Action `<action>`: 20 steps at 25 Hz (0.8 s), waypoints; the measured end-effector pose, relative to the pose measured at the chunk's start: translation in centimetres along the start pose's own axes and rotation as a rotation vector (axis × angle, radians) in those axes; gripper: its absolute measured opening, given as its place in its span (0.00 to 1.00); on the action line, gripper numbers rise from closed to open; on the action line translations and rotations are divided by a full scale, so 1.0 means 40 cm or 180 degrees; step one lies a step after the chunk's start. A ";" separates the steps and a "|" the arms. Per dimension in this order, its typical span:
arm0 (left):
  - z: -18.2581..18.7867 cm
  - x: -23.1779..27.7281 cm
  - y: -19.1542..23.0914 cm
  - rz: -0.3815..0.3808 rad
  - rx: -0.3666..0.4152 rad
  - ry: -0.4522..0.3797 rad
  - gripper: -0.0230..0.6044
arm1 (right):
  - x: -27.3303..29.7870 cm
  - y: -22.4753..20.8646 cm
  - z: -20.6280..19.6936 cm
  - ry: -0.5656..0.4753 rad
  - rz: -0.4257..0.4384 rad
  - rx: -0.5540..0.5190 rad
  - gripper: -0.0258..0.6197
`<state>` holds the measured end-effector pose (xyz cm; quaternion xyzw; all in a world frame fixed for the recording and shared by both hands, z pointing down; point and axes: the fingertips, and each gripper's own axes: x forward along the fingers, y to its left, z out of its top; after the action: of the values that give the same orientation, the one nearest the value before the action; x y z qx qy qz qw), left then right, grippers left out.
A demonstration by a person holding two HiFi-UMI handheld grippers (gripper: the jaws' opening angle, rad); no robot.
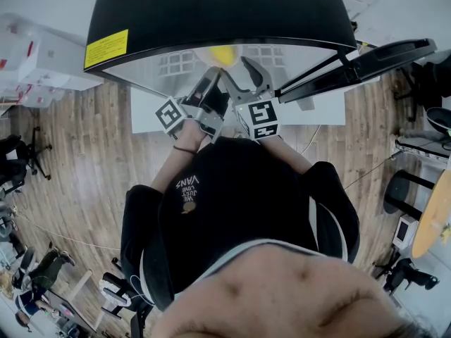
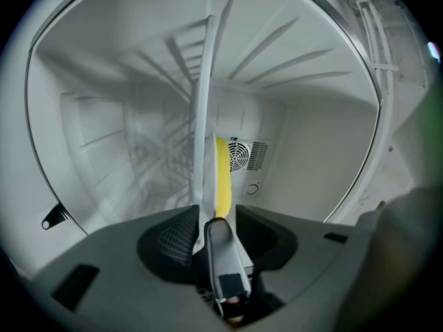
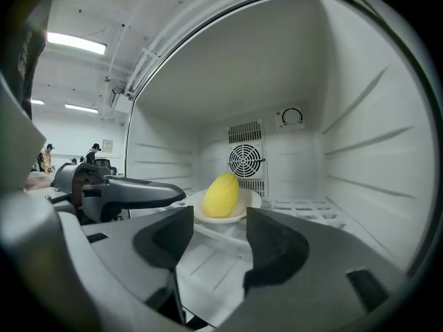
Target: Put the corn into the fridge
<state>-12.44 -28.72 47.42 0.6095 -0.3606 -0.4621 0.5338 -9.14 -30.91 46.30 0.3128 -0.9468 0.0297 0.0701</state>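
The corn (image 3: 221,194) lies inside the fridge (image 3: 360,151) on a white plate (image 3: 253,200), low at the middle of the compartment and level with the wire shelf (image 3: 304,206) – whether the plate bears on the shelf cannot be told. In the right gripper view the fan grille (image 3: 246,159) on the back wall stands at 12 o'clock of the corn and a round dial (image 3: 292,117) at 1 o'clock. The left gripper (image 3: 138,189) reaches in from 9 o'clock, clenched on the plate's rim; its own view shows the plate (image 2: 202,151) edge-on between its jaws with the corn (image 2: 223,178) just beyond. The right gripper (image 3: 220,237) hangs at 6 o'clock of the plate, released – nothing between its jaws. In the head view both grippers lie under the fridge's black top (image 1: 211,9).
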 end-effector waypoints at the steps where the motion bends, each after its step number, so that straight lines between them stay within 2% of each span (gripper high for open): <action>1: 0.000 0.000 0.000 0.0002 0.0008 0.0004 0.28 | 0.000 0.001 0.000 -0.0001 0.0003 0.0000 0.39; 12: 0.001 -0.002 -0.003 -0.0067 0.0023 -0.0009 0.28 | -0.004 0.004 0.004 -0.0022 0.0080 0.0013 0.39; 20: -0.001 -0.022 -0.012 -0.0084 0.0062 -0.0014 0.28 | -0.028 0.008 -0.002 -0.0007 0.0013 0.0036 0.39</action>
<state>-12.70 -27.78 47.09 0.6184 -0.3582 -0.4670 0.5208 -8.42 -29.99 46.22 0.3114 -0.9473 0.0348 0.0672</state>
